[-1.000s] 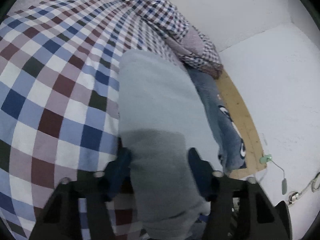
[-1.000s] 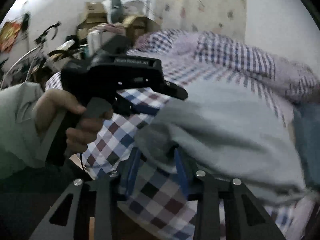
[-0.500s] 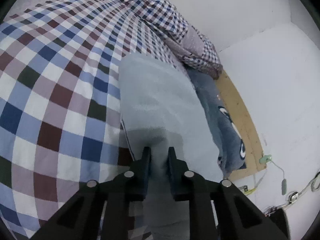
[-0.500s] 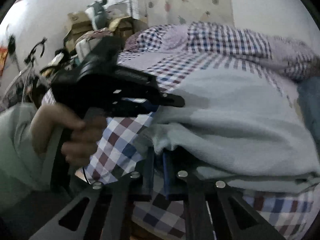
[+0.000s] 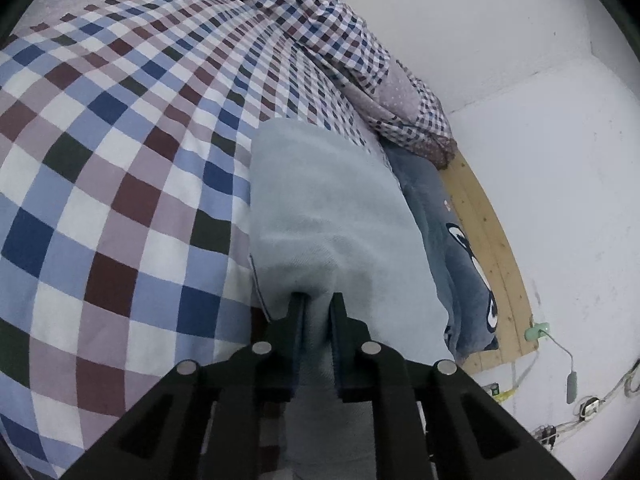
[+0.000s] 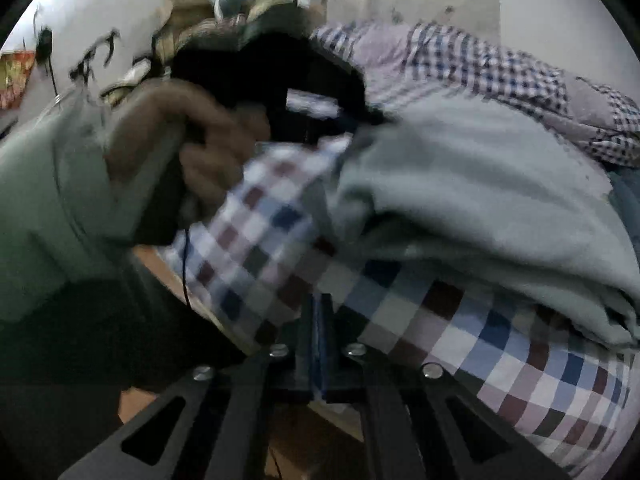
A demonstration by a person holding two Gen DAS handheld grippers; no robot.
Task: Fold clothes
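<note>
Garment: pale grey-blue folded garment (image 5: 328, 216) lies mid-frame in the left wrist view, on the checked bedspread (image 5: 120, 184), its near end bunched.
Left gripper (image 5: 318, 308): clenched on a pinch of that near end; cloth shows between the jaws.
Right gripper (image 6: 318, 320): jaws pressed together at lower centre of the right wrist view, nothing visibly between them; the garment's edge (image 6: 480, 216) sits above and right, apart.
Risk: with one corner held, a lift would likely skew the fold or drag the bedspread along.
Risk, right side: picture blurred; a regrasp may catch the bedspread instead.
Edges: wooden bed rim (image 5: 488, 240) and blue printed cloth (image 5: 452, 248) just right of the garment.
Open room: bare bedspread at left of frame.
</note>
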